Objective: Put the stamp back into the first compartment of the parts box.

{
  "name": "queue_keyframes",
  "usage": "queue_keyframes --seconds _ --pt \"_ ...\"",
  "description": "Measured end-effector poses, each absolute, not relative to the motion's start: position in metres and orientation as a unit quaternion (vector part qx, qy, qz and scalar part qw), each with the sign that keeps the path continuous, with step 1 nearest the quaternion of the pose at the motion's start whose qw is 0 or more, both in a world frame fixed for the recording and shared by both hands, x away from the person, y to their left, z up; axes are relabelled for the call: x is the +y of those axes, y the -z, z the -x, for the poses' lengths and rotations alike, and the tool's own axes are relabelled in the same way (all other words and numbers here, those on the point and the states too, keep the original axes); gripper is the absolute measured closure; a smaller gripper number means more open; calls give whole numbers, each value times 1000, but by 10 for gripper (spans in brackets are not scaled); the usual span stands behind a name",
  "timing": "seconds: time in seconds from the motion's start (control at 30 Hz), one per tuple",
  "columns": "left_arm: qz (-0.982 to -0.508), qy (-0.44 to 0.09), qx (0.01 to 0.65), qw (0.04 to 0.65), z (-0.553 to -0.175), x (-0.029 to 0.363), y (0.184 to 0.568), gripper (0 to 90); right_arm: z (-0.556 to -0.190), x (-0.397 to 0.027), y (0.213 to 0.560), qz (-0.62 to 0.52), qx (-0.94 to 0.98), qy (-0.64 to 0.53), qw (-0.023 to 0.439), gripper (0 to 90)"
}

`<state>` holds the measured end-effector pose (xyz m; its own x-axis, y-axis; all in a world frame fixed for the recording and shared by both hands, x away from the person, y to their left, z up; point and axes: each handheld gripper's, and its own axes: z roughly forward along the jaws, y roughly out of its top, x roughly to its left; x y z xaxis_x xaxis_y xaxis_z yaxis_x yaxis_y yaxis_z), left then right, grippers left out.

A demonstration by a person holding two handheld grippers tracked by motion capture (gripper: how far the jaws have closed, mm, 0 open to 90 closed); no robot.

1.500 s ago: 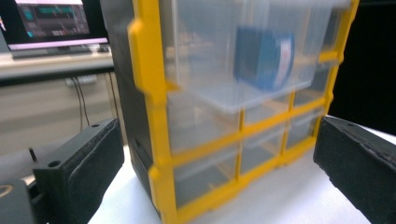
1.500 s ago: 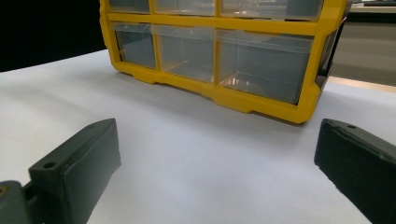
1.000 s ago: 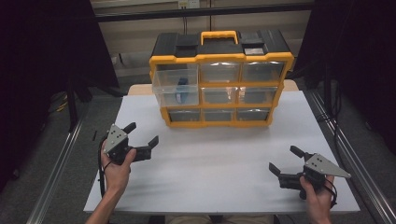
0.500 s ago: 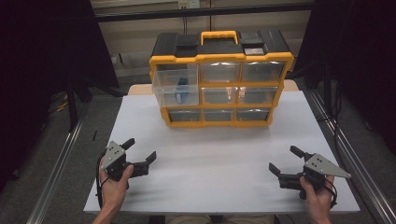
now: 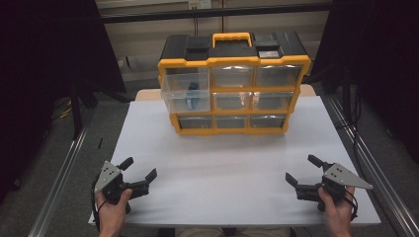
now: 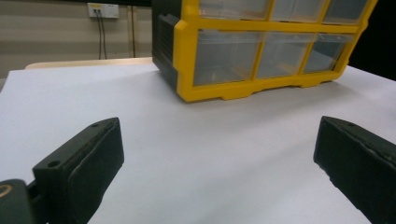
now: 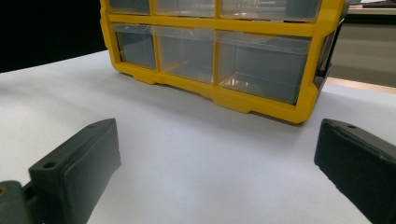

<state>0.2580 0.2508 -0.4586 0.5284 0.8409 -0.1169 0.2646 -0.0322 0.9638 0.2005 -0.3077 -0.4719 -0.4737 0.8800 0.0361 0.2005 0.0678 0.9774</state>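
Both grippers sat low at the near edge of the white table [image 5: 232,168]. The left gripper [image 5: 139,173] rested at the near left corner, jaws spread wide, nothing between them. The right gripper [image 5: 304,173] sat at the near right corner, jaws likewise wide apart and empty. Well beyond them, at the far middle of the table, stood the yellow-and-black drawer organizer [image 5: 232,84], upright. Its upper-left drawer [image 5: 187,94] stuck out toward the near side, with a blue object [image 5: 191,95] inside; the other drawers looked flush.
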Motion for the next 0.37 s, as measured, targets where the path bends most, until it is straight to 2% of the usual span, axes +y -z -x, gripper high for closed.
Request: queue_keyframes --seconds 0.37 --pt "-659 -259 422 567 -270 258 460 21 -202 -308 473 -409 667 -540 310 0"
